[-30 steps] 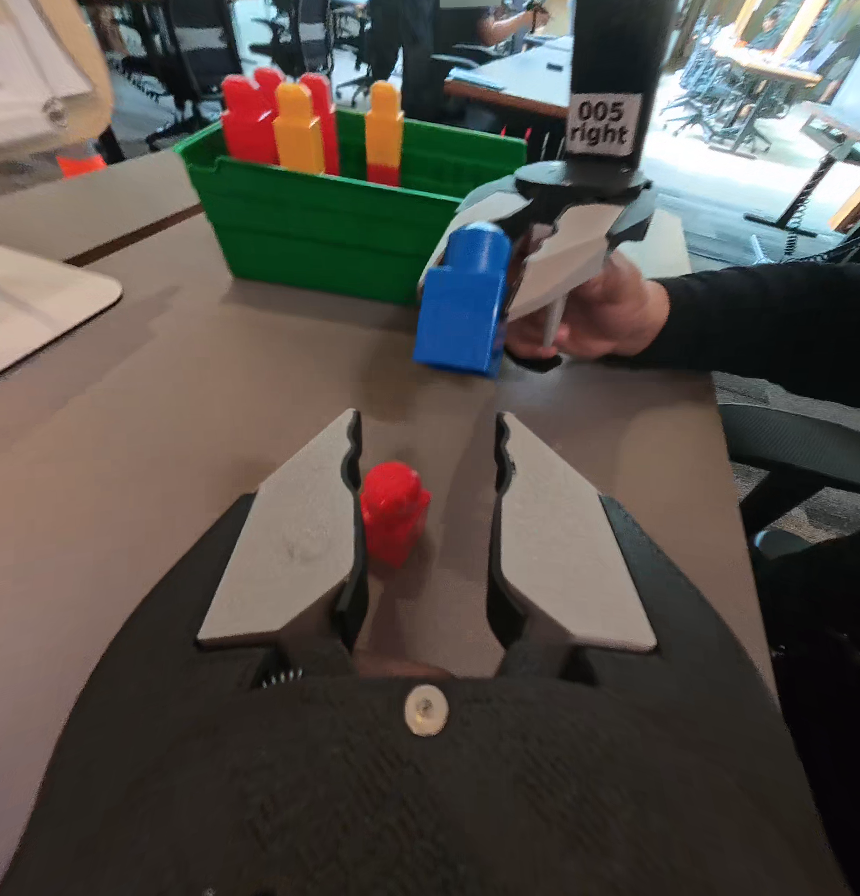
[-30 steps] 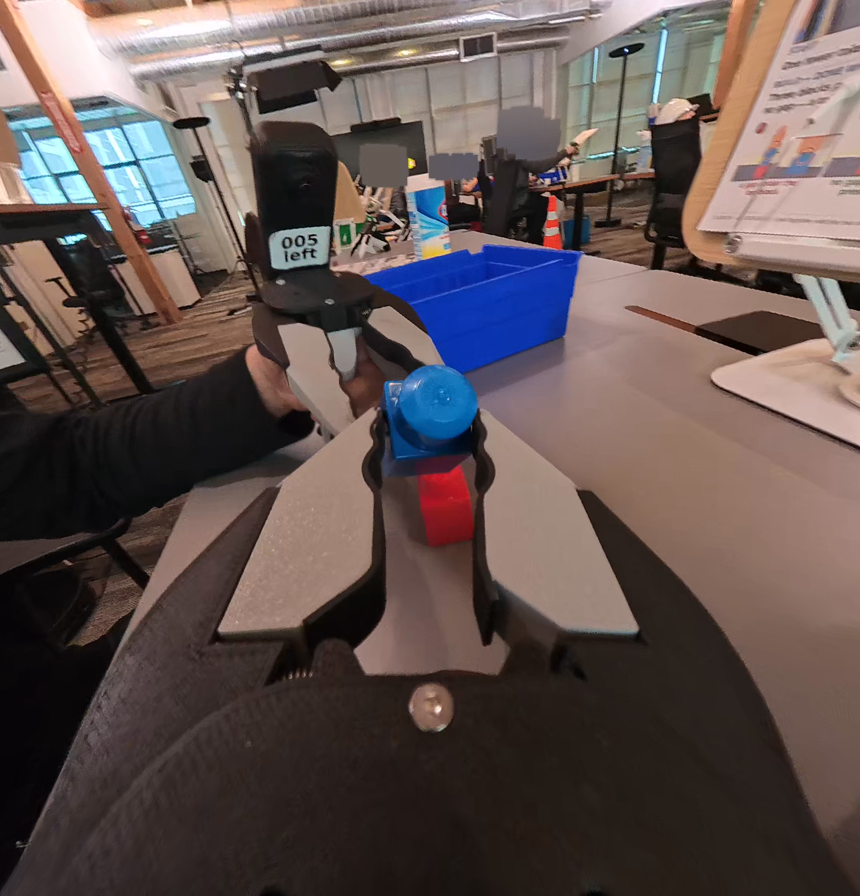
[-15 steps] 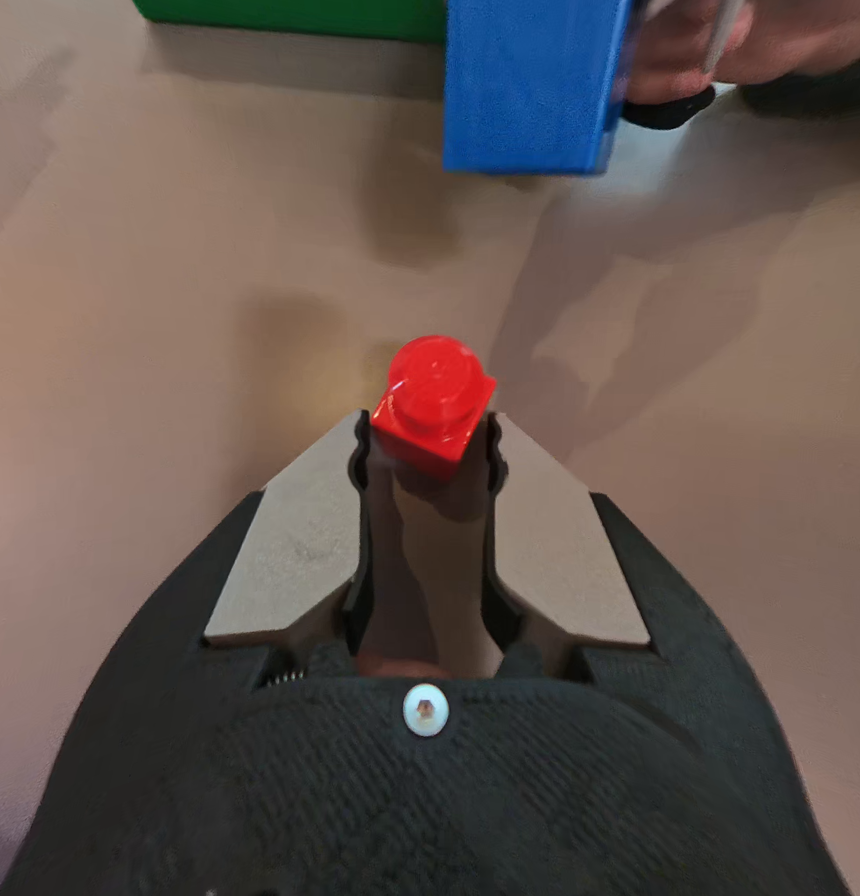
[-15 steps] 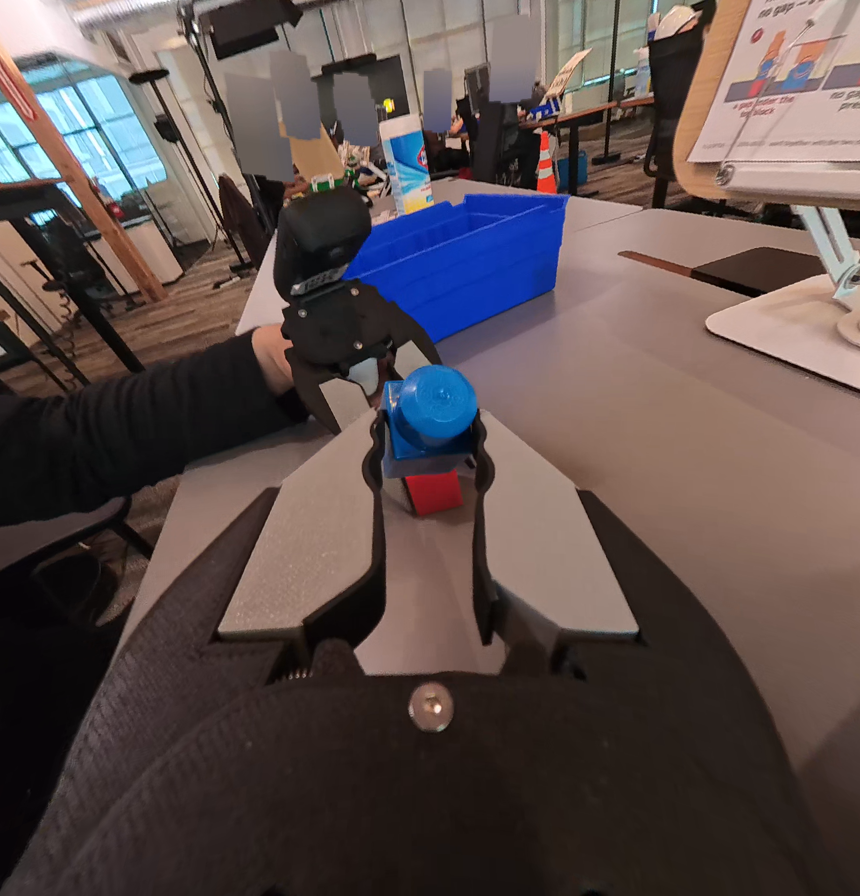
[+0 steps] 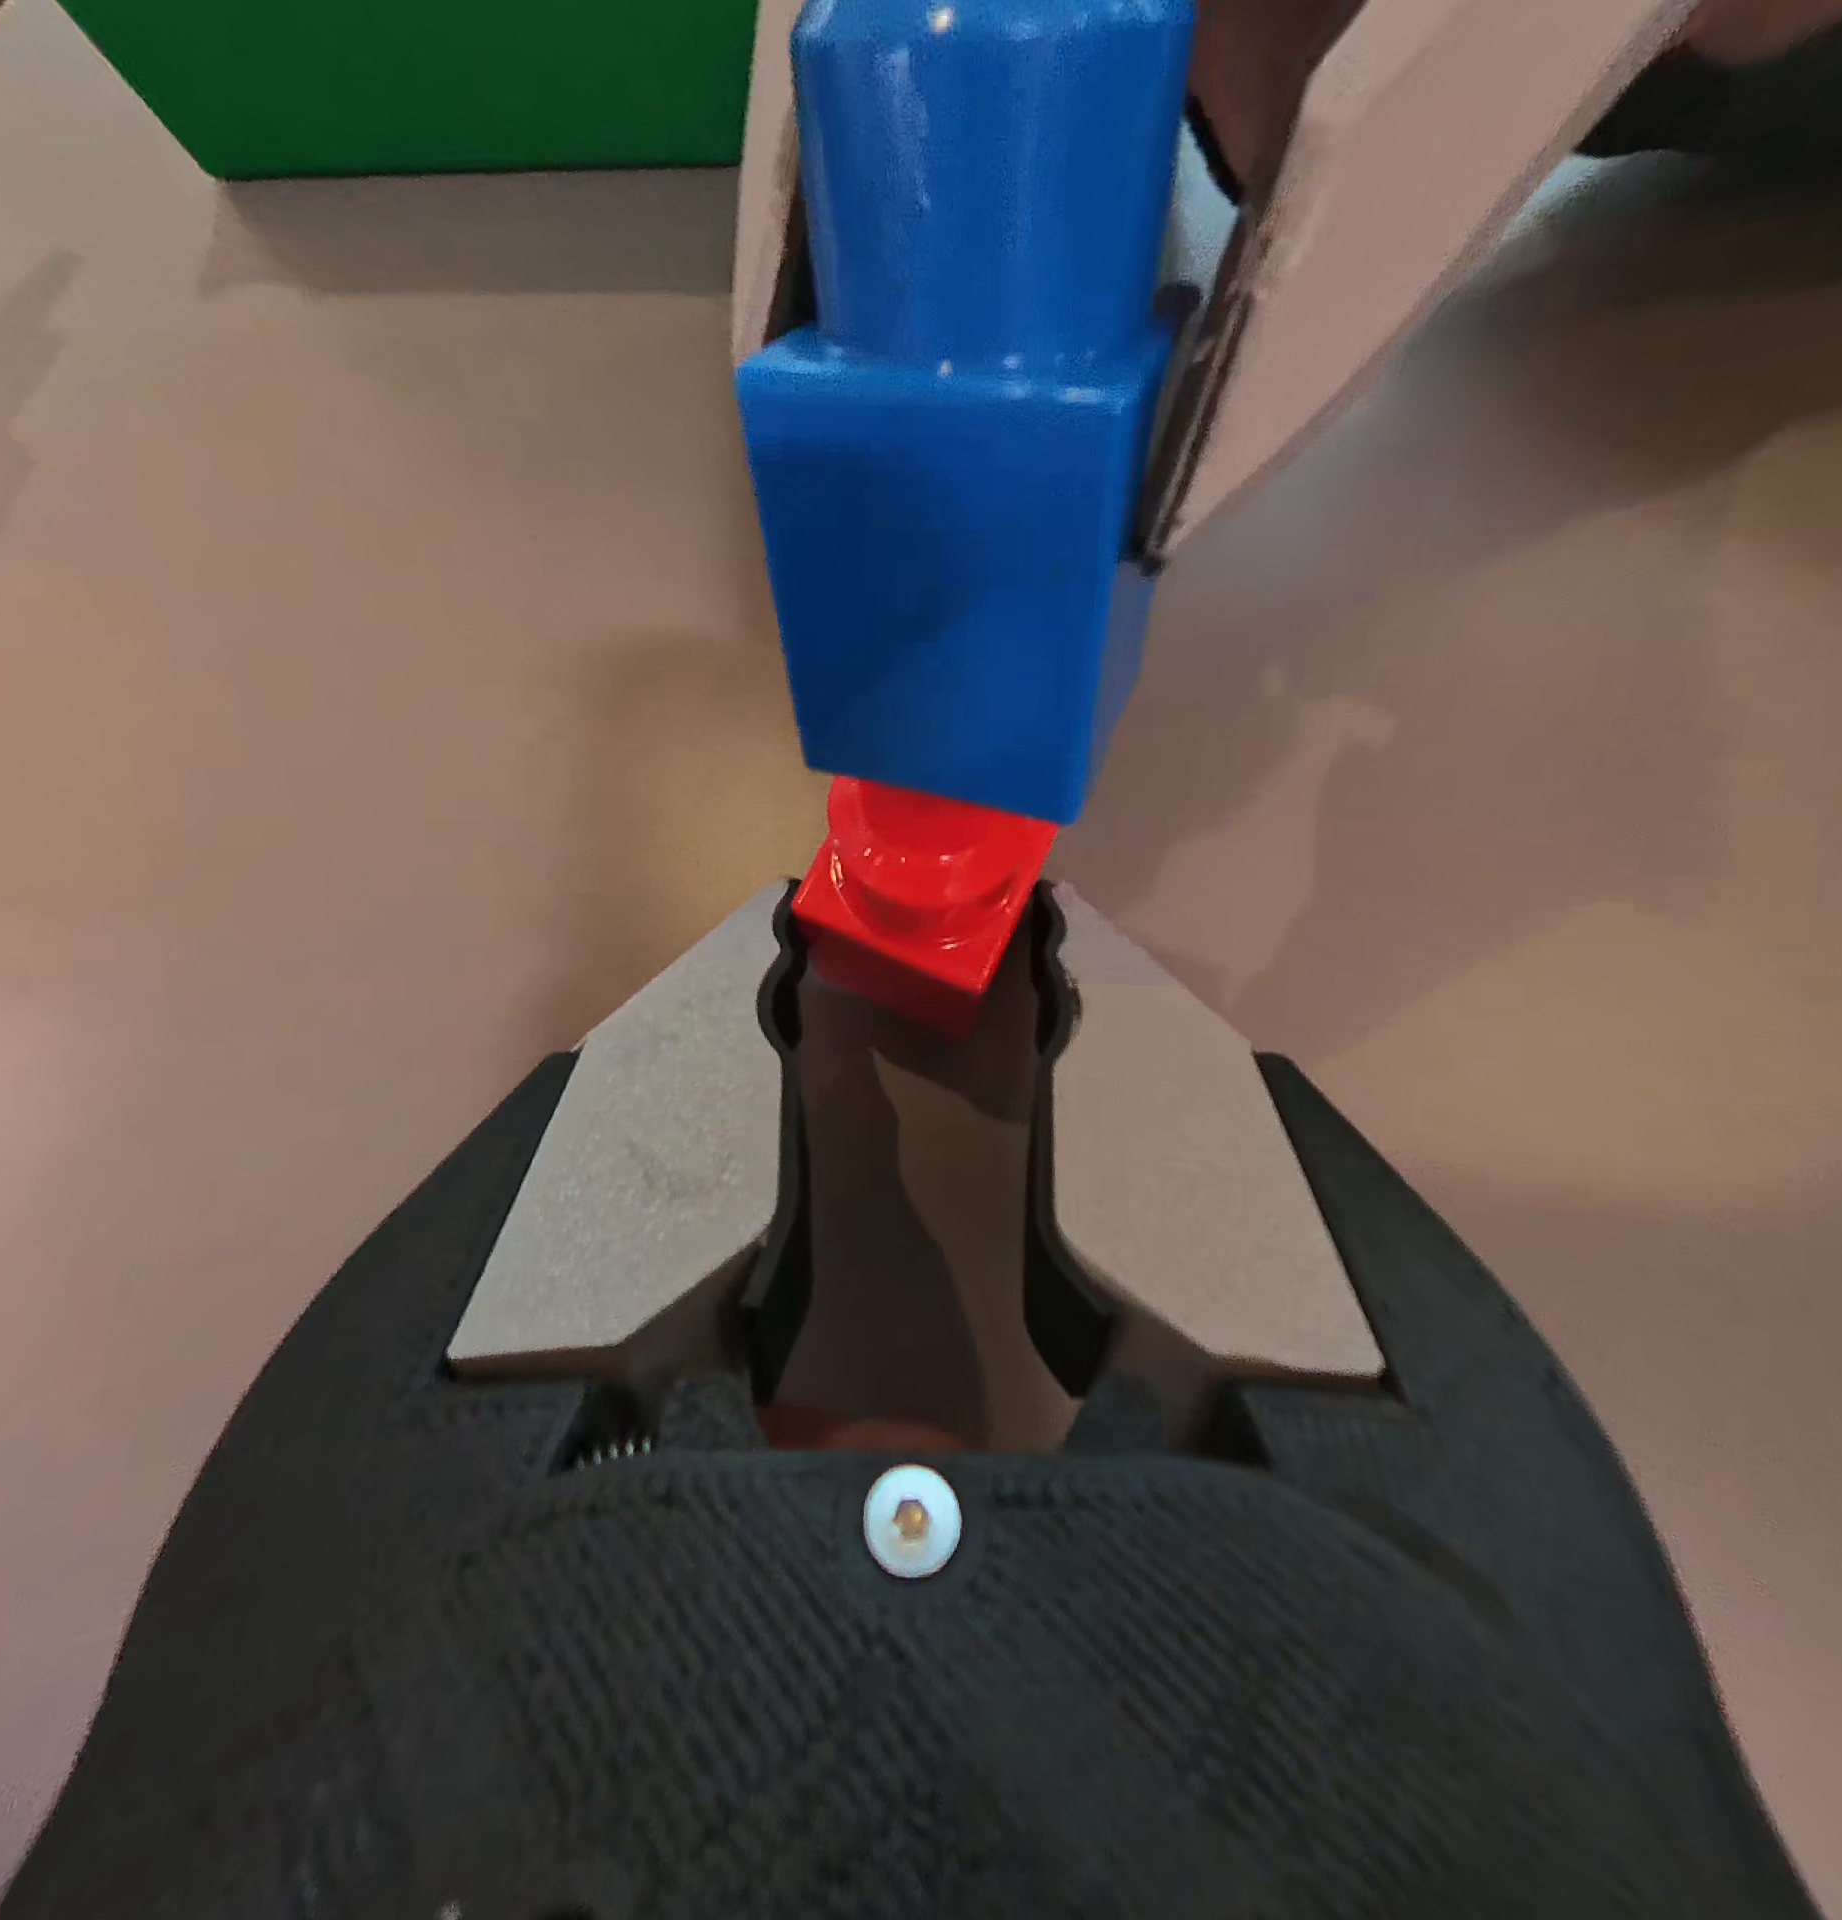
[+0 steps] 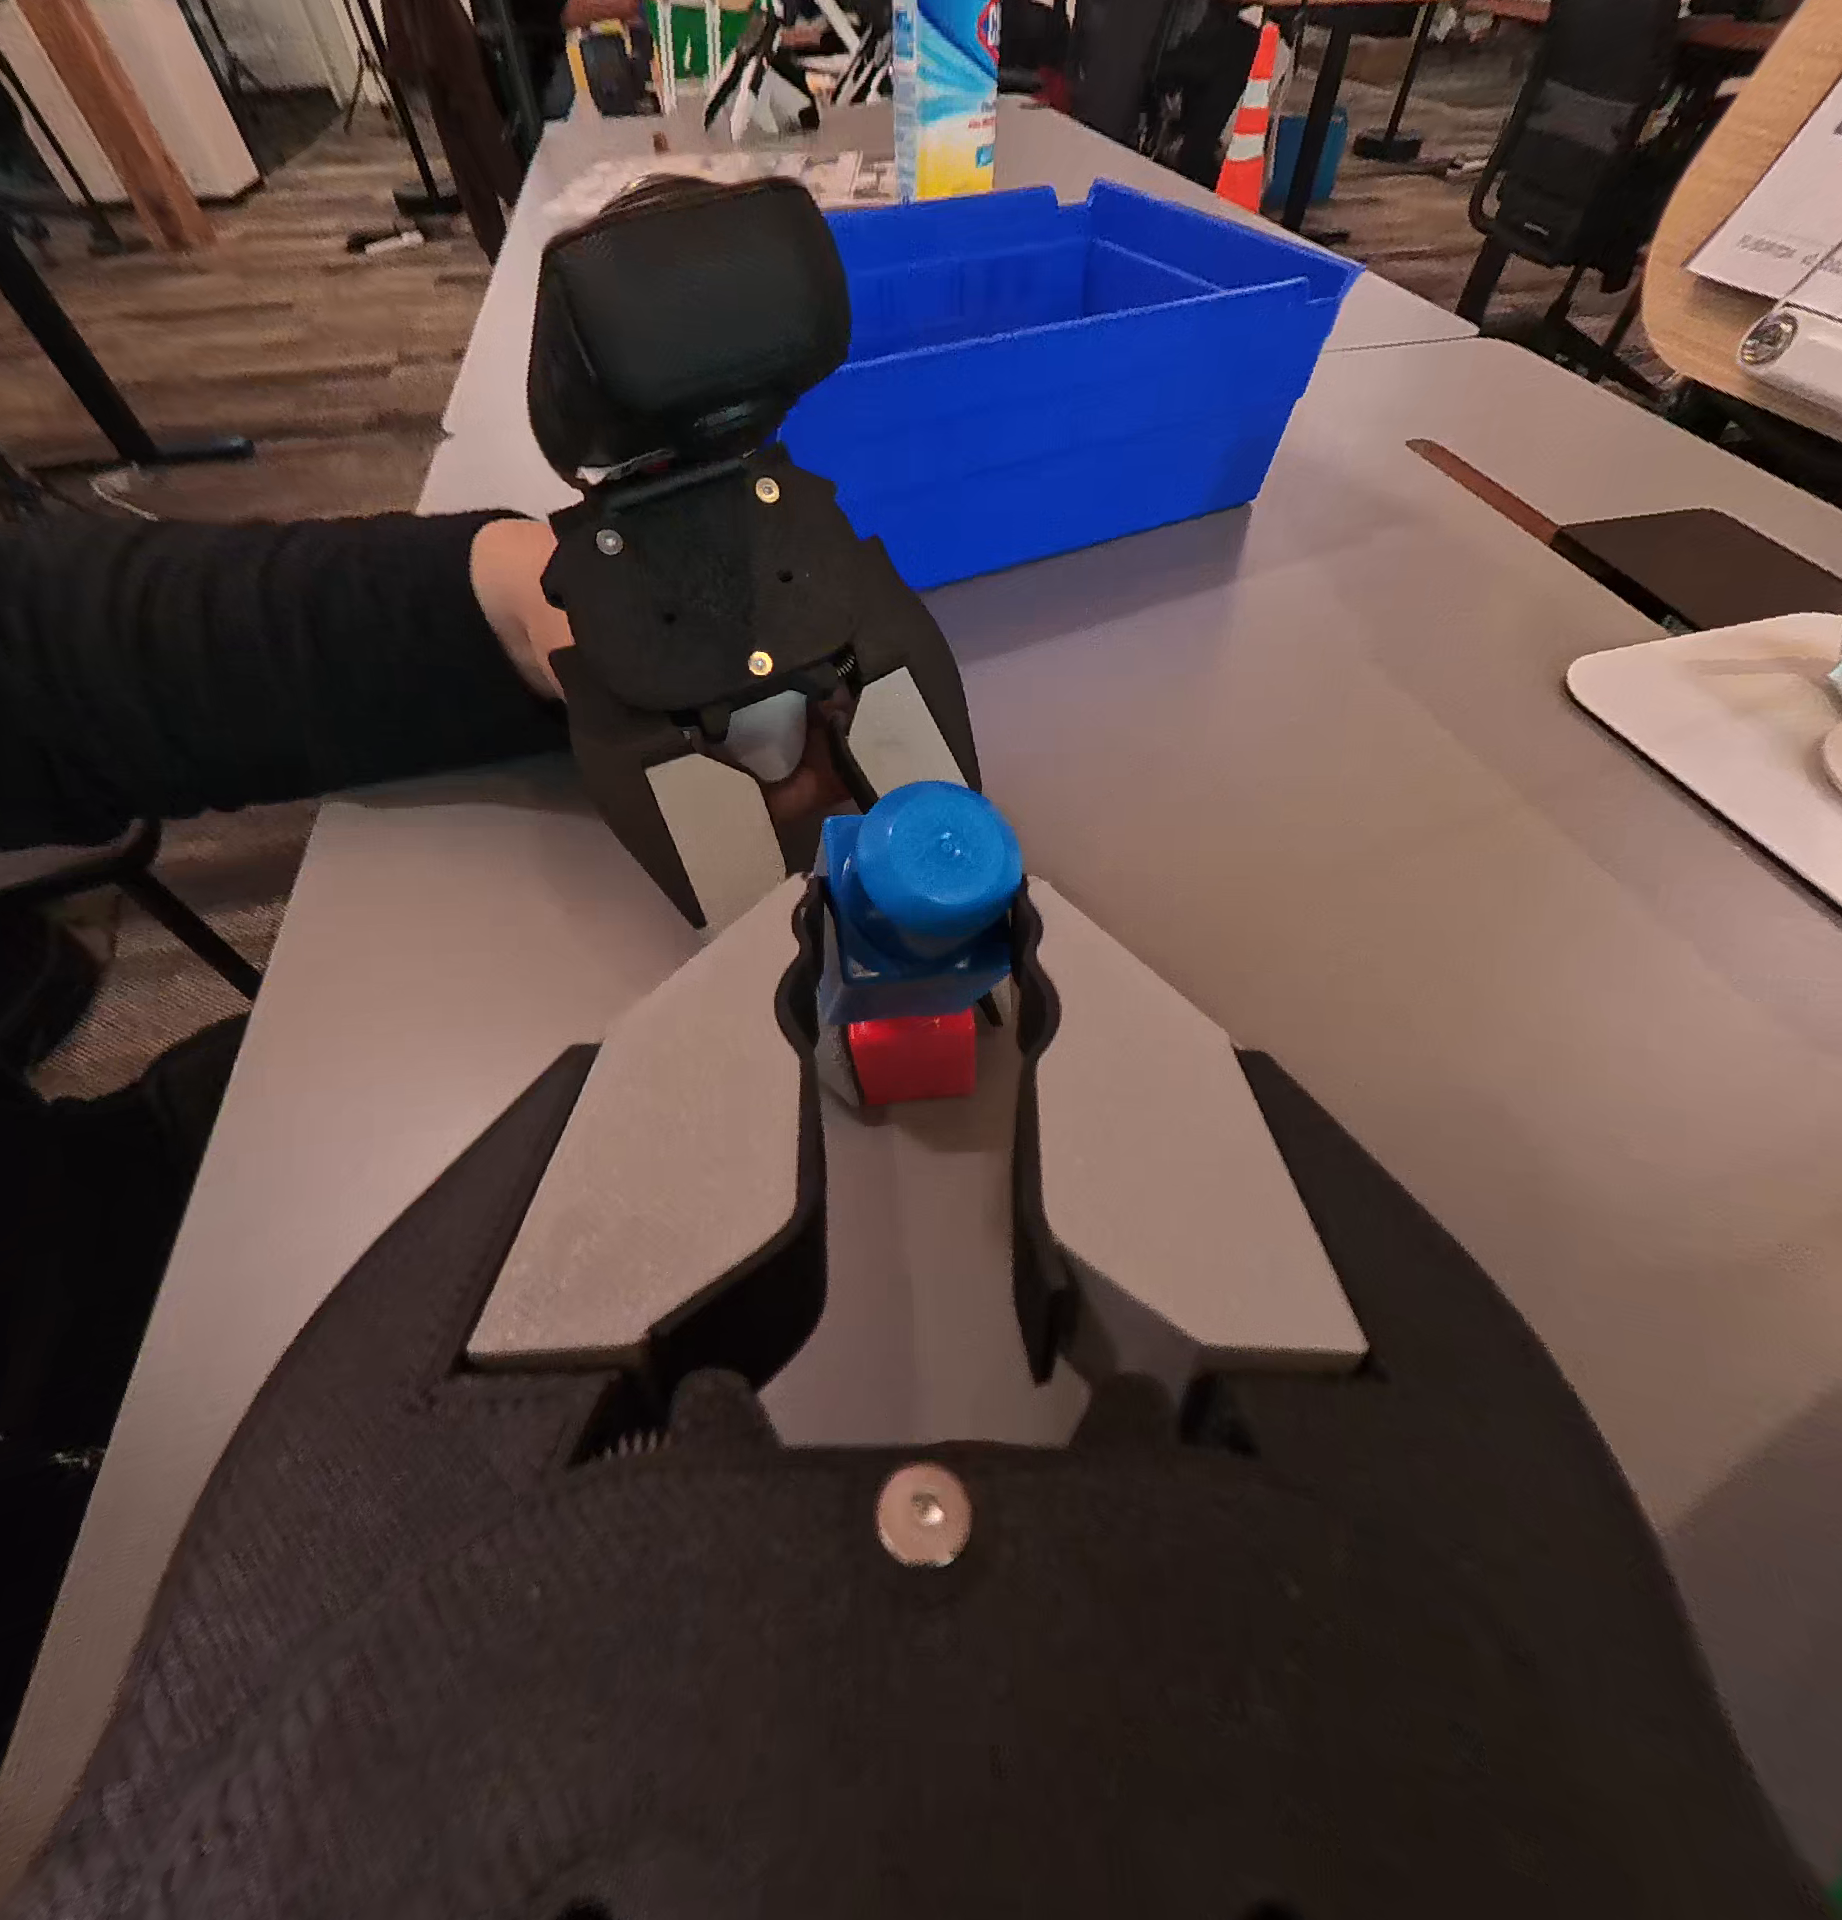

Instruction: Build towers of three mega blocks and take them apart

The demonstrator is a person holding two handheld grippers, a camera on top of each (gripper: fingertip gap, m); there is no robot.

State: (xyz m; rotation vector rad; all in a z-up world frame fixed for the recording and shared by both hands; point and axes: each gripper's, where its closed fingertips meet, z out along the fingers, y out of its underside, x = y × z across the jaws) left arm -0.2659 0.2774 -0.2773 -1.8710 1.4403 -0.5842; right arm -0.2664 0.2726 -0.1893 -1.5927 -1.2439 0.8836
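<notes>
Both blocks now seemingly touching.

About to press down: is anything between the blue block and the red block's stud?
Nothing visible. The blue block, held by the right gripper, sits directly over the red block, which the left gripper steadies.

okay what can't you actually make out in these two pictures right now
- Left wrist view: blue block covers the red block's stud, so seating is unclear.
- Left wrist view: green bin cut off by top edge.
- Right wrist view: left gripper's fingertips hidden behind blue block.
</notes>
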